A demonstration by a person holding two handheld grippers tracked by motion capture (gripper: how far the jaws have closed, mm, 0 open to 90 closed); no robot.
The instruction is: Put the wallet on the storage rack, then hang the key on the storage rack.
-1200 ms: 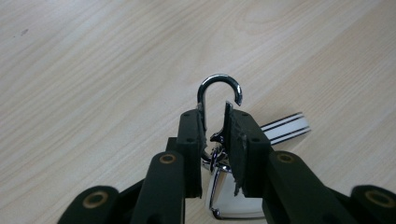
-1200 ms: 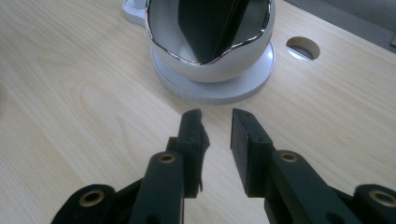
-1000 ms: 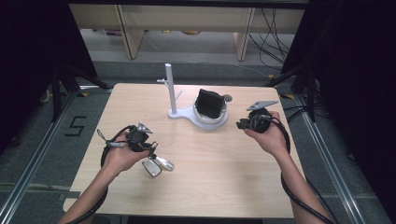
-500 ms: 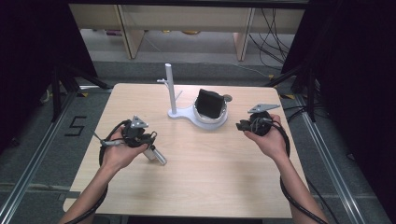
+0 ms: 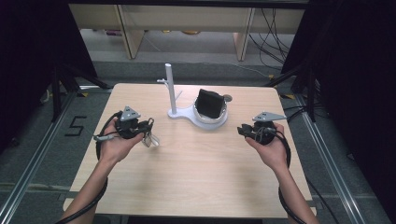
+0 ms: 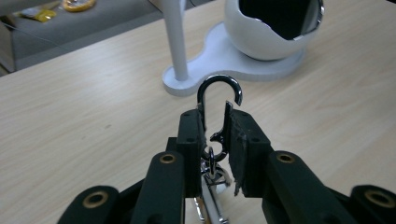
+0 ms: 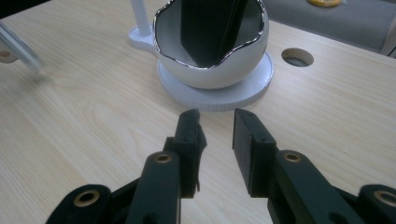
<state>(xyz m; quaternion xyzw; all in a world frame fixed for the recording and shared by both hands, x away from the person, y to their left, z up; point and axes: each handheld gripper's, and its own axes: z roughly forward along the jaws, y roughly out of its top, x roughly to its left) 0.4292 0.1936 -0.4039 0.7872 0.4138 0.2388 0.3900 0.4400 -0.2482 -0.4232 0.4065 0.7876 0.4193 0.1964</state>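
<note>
even overhead light; soft shadows; dark, blurred surroundings

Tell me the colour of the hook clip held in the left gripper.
Shiny silver metal; the hook clip shows best in the left gripper view.

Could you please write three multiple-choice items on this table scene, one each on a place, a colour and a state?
1. Where is the white post of the stand?
A. Left of the bowl in the high view
B. Right of the bowl
C. Inside the bowl

2. What colour is the outside of the bowl?
A. Red
B. White
C. Green

3. What is between the left gripper fingers?
A. Nothing
B. A pen
C. A metal snap hook

Answers:
1 A, the post rises at the left end of the shared white base.
2 B, its shell is white with a shiny rim.
3 C, the snap hook is clamped there, its curved end sticking out above the fingers.
</note>
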